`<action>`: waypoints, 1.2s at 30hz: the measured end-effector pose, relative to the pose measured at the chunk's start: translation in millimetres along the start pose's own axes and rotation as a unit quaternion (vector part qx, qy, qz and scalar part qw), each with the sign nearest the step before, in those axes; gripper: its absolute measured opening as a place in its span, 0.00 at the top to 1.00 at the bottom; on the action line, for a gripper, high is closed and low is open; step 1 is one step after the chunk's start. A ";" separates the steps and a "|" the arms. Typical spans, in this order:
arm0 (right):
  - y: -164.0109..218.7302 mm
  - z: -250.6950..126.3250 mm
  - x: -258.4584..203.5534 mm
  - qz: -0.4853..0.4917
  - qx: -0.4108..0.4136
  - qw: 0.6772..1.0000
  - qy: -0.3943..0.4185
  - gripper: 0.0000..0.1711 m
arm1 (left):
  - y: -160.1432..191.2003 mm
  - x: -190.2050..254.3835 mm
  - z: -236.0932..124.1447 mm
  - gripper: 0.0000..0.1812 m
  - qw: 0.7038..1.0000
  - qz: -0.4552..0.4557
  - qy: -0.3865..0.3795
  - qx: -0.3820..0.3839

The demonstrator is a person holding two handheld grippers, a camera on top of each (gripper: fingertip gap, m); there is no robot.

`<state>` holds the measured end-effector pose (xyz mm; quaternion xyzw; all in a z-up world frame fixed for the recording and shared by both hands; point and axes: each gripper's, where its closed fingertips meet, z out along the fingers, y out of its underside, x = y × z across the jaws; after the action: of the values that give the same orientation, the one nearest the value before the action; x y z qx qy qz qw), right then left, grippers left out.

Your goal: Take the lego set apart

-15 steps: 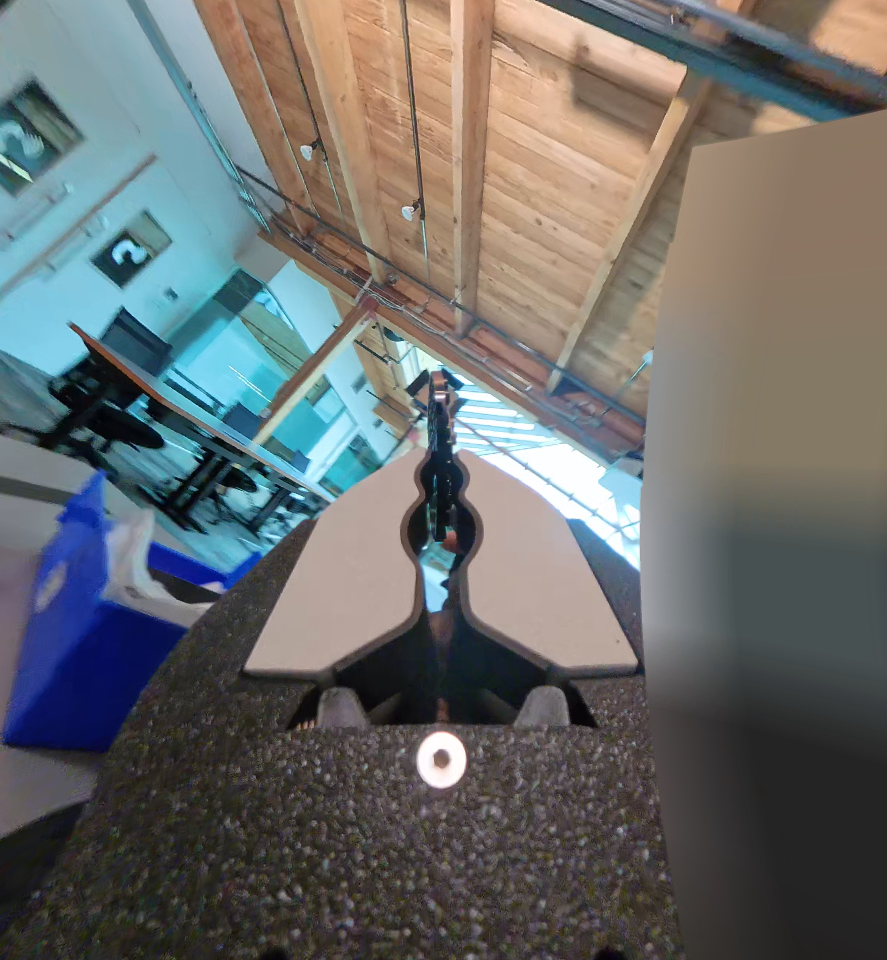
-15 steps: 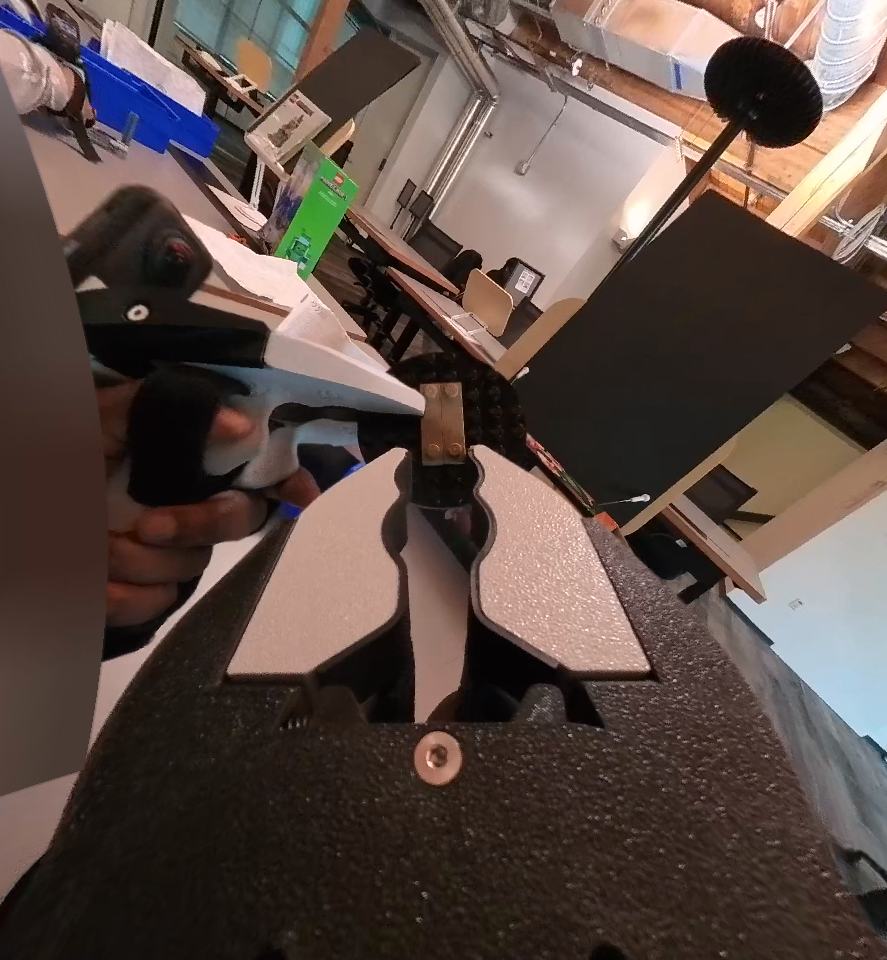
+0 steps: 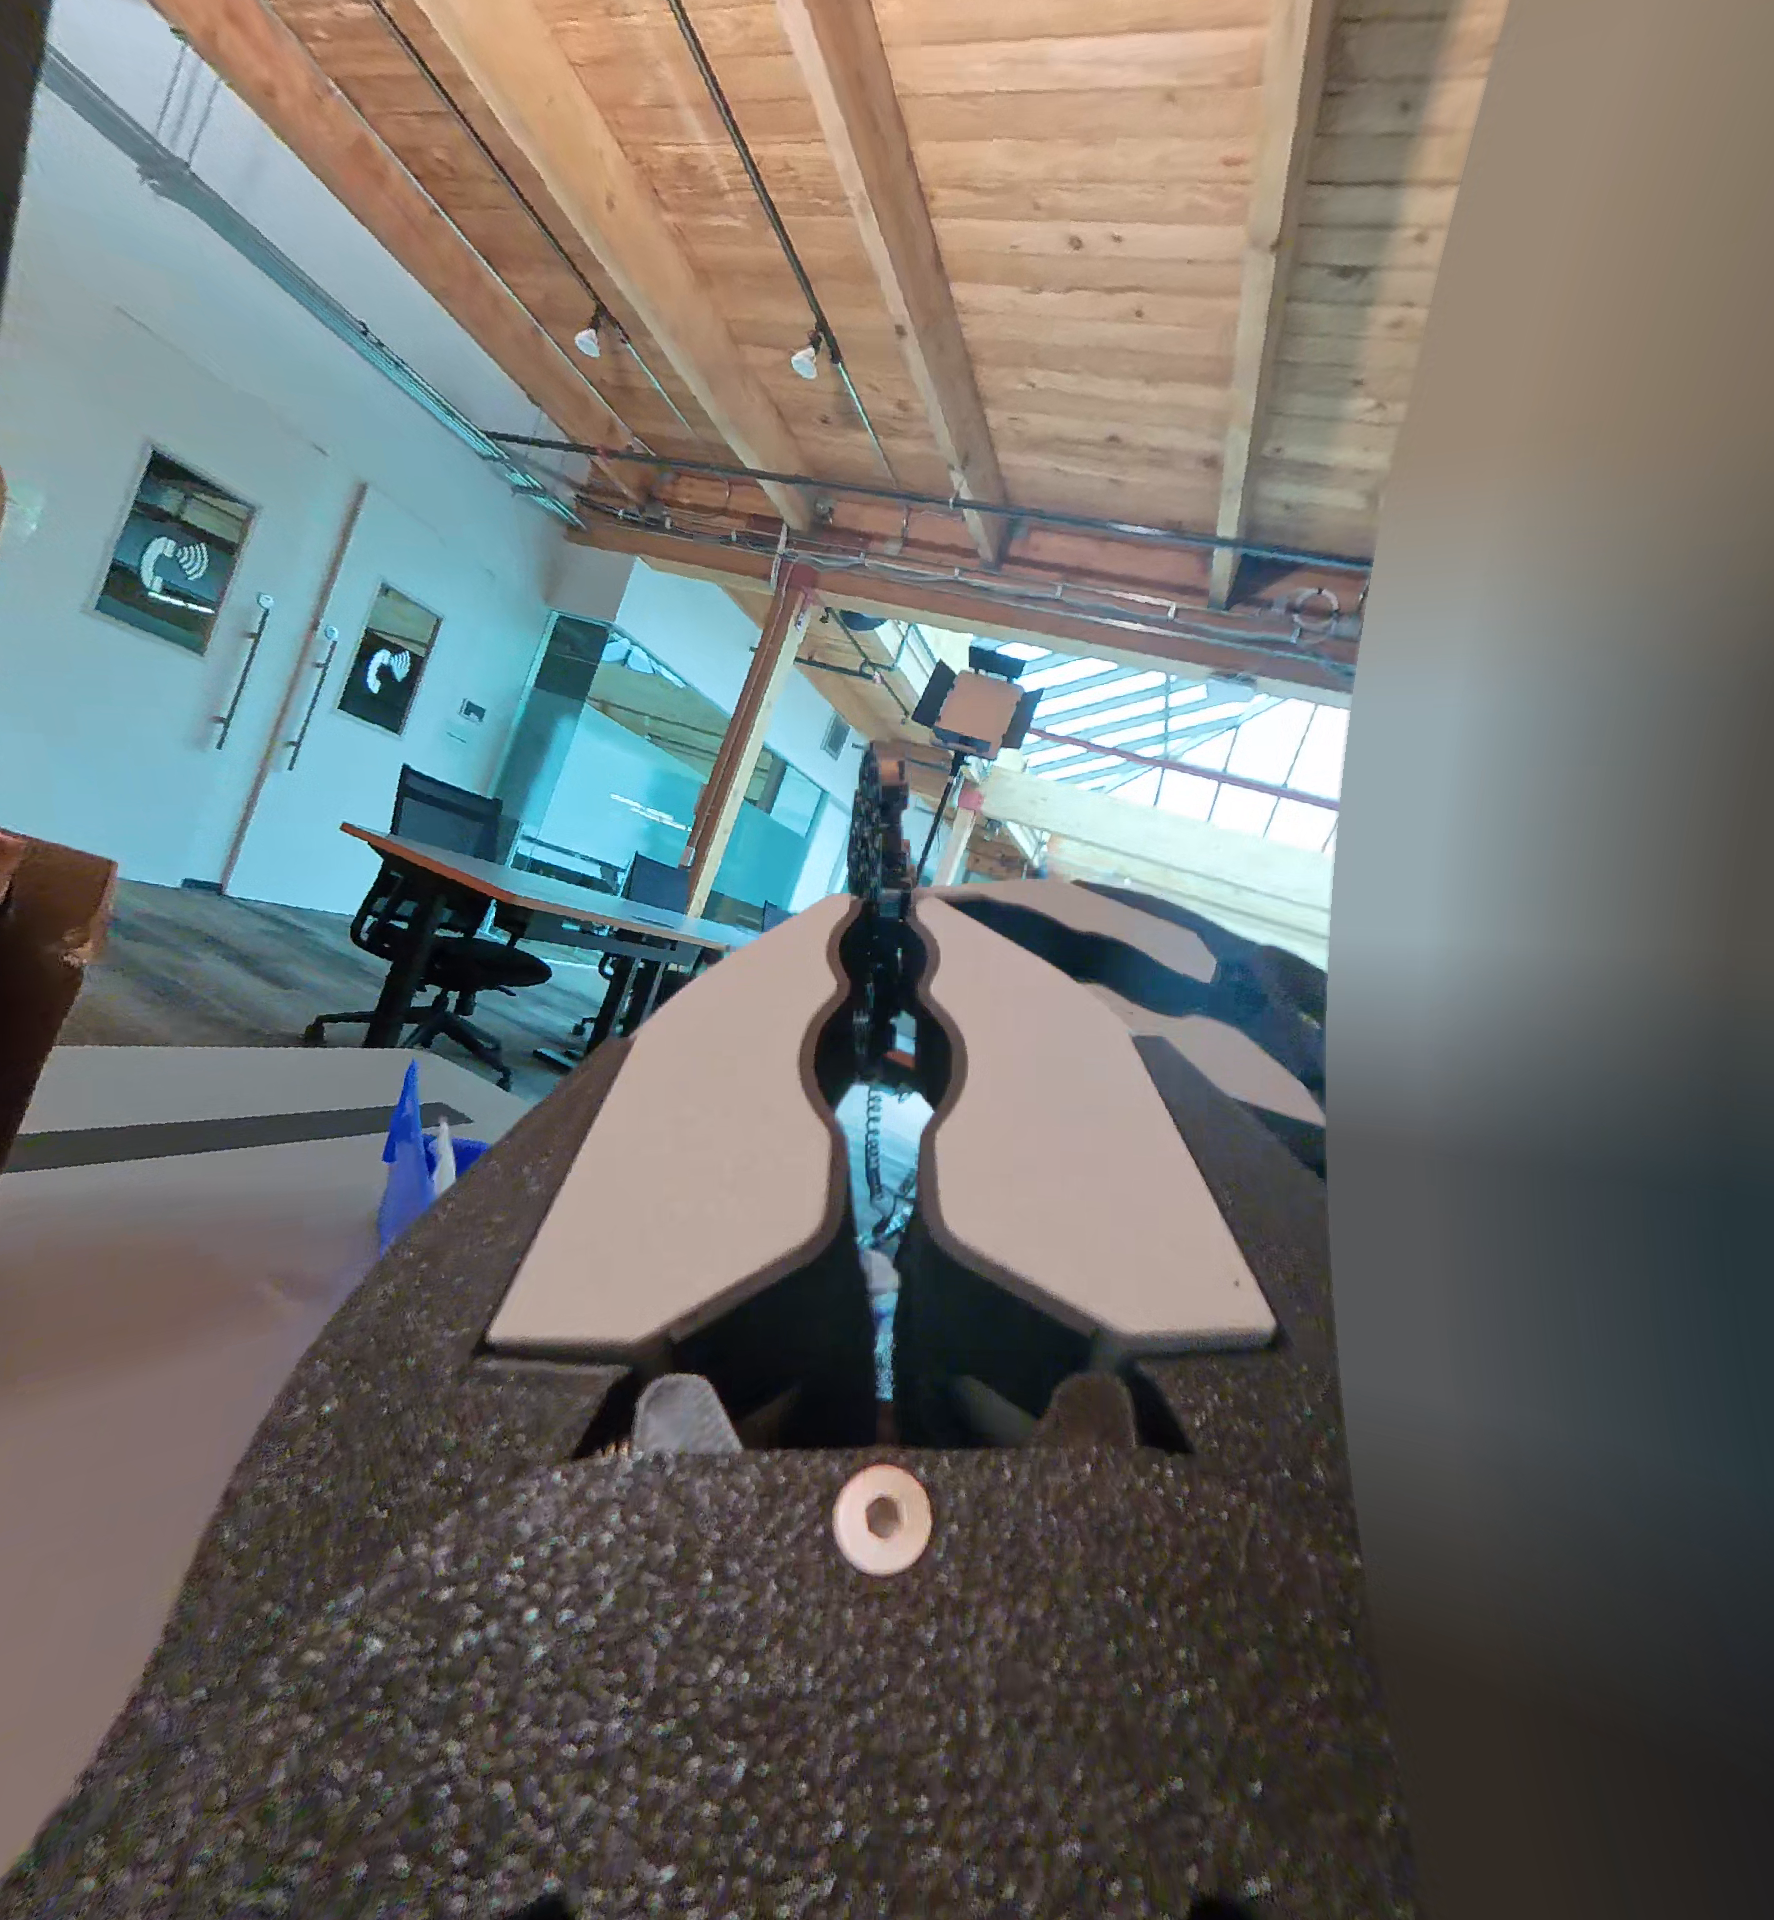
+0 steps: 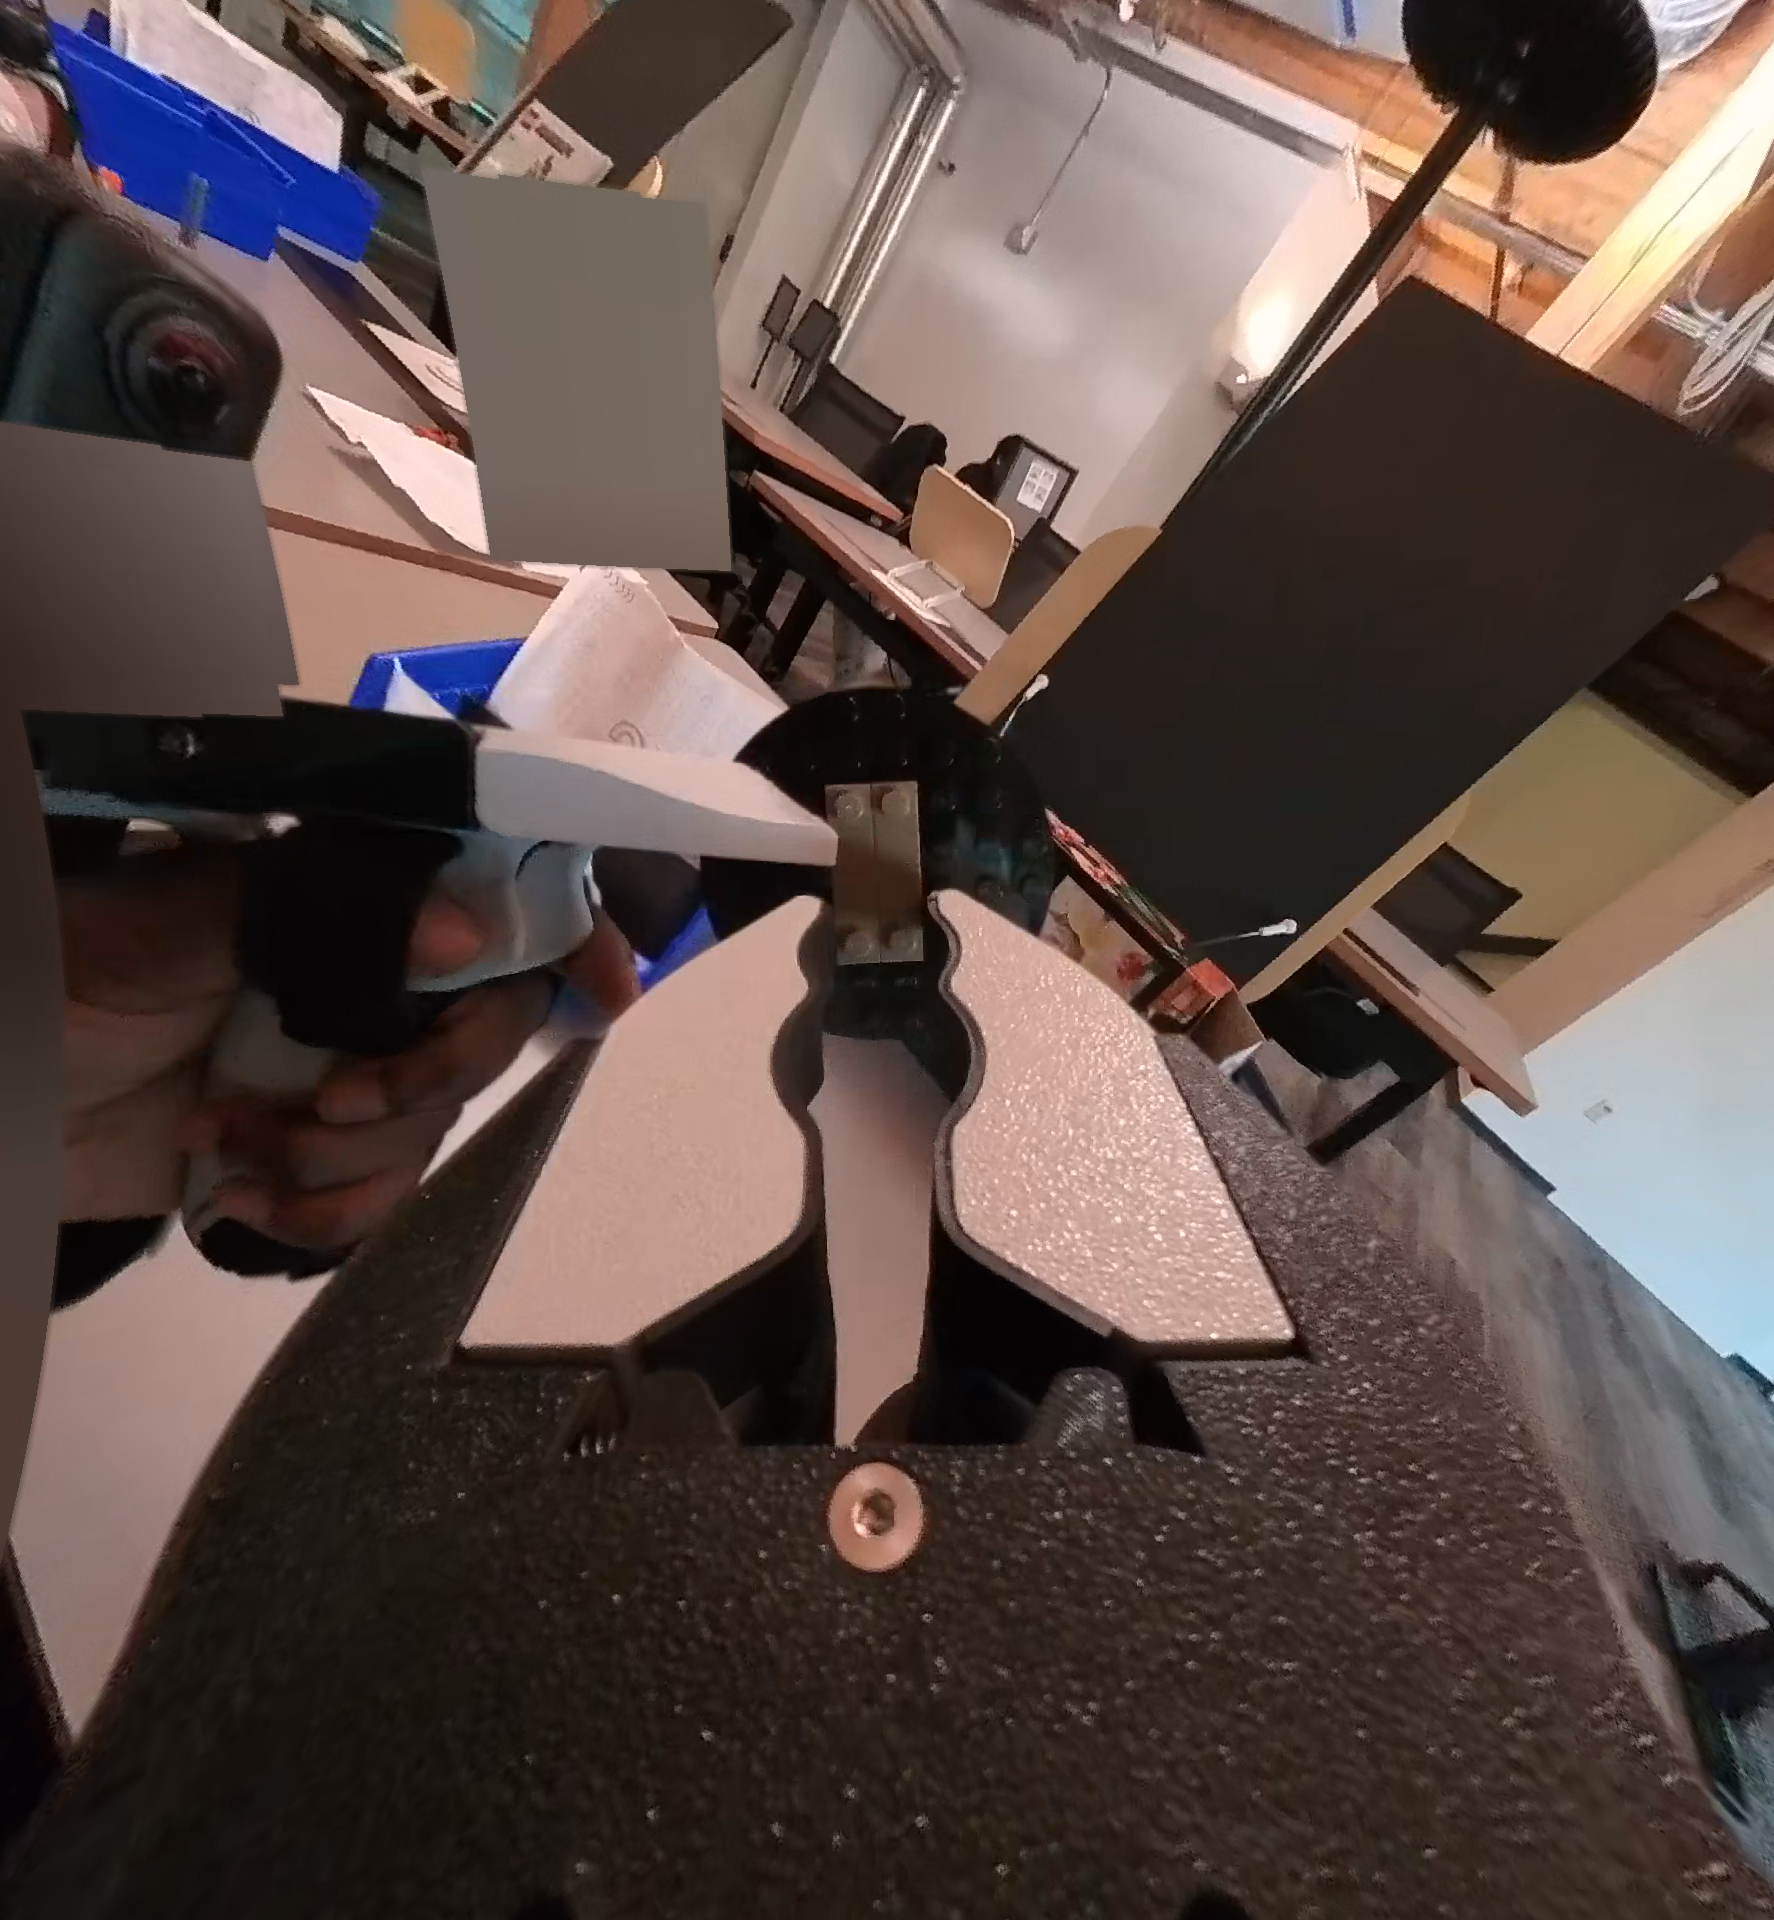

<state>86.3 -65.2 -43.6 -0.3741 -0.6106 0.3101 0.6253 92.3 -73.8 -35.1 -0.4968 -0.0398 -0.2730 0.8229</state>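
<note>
A black round lego plate (image 4: pixel 982 831) bears two tan plates (image 4: pixel 875 862) side by side on its face. It is held up in the air between both grippers. In the left wrist view the round plate (image 3: pixel 878 821) shows edge-on, and my left gripper (image 3: pixel 881 914) is shut on its rim. The left gripper's fingers (image 4: pixel 654 810) come in from the left in the right wrist view. My right gripper (image 4: pixel 880 920) is shut on the lower end of the tan plates, one finger on each side. It also shows at the right of the left wrist view (image 3: pixel 1122 956).
A grey table (image 3: pixel 135 1351) lies below, with a blue bin (image 4: pixel 426 675) holding white papers (image 4: pixel 634 686). A brown box (image 3: pixel 0 1018) stands at the left. A hand (image 4: pixel 343 1091) holds the left gripper. Black panels (image 4: pixel 1382 623) and desks stand behind. Less than 4 cm separates the two grippers' tips.
Both grippers have tilted downward with the plate, so more of the room and table shows. Both grips on the lego pieces are the same as before.
</note>
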 end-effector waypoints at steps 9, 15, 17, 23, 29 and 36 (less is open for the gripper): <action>-5.6 -9.1 4.2 -0.021 0.008 1.000 0.008 0.91 | -0.3 12.2 4.1 0.97 0.999 0.005 0.032 -0.028; -9.8 -10.7 4.4 -0.040 0.019 0.999 0.023 0.92 | -3.4 11.5 2.7 0.97 0.999 0.014 0.027 -0.029; -10.5 -10.8 4.0 -0.044 0.019 0.998 0.027 0.92 | -3.8 8.9 2.3 0.97 0.999 0.026 0.019 -0.032; -28.2 -23.0 7.7 -0.038 0.077 0.995 0.042 1.00 | -0.4 -28.9 -2.9 0.98 0.995 0.051 -0.070 -0.045; 0.8 -7.3 13.8 0.031 0.027 0.999 -0.013 0.90 | -1.6 -18.6 0.4 0.98 0.998 0.013 -0.027 -0.050; 6.6 -5.4 6.8 -0.046 0.004 0.999 -0.019 0.92 | 17.0 -15.2 1.7 0.98 0.993 0.007 -0.028 -0.112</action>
<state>92.6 -56.4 -45.4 -0.3378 -0.6376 0.2903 0.6286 88.1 -60.0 -52.8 -0.5938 -0.0280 -0.2558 0.7624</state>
